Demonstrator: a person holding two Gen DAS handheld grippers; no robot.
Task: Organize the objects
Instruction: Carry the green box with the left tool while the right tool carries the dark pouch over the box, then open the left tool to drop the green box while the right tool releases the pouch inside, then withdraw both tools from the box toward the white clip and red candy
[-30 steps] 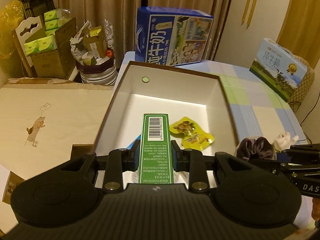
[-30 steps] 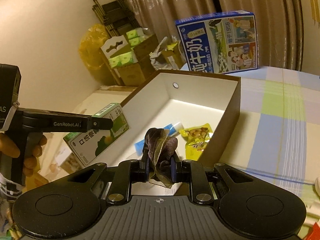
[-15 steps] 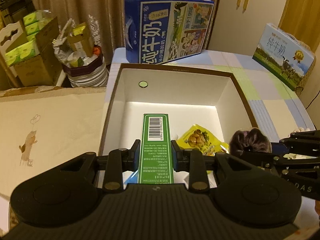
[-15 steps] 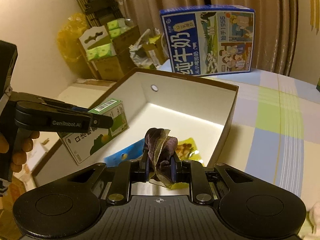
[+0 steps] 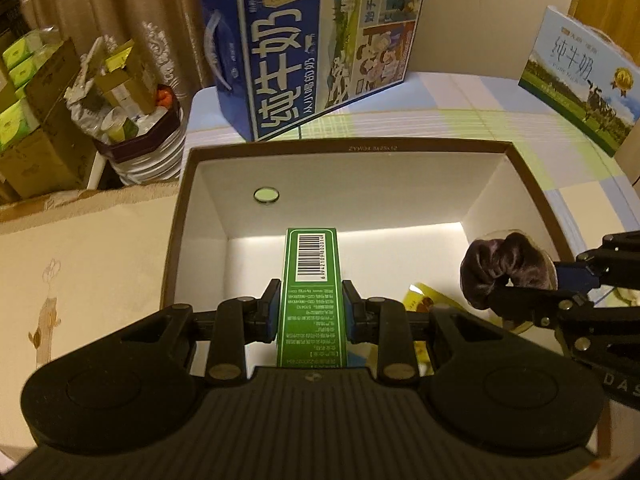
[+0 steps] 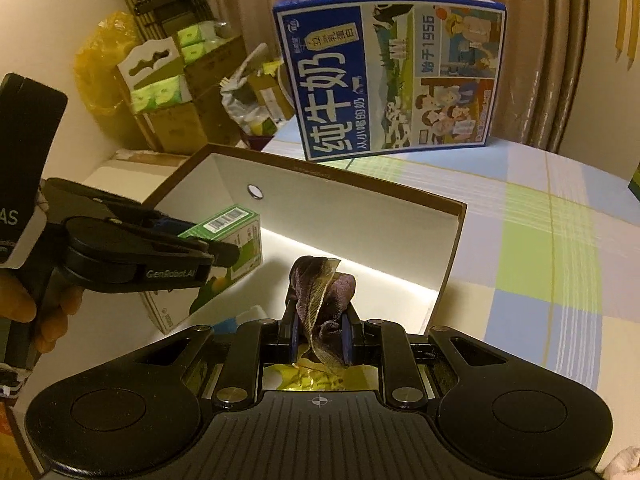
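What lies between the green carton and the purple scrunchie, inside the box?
A yellow snack packet on the box floor, between green carton and purple scrunchie; left wrist view.

I see brown curtains [image 5: 120, 8] across the top, stacked cardboard boxes [image 5: 36, 132] at left, and a checked tablecloth [image 6: 552, 248] at right.

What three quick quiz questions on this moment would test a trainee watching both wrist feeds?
1. True or false: the left gripper is clamped on the green carton.
2. What does the right gripper hold: A) yellow snack packet, B) dark scrunchie, C) blue tube?
3. Both held items hang over the open ____.

Key: 1 true. 2 B, the dark scrunchie; the yellow snack packet lies below. 3 white storage box.
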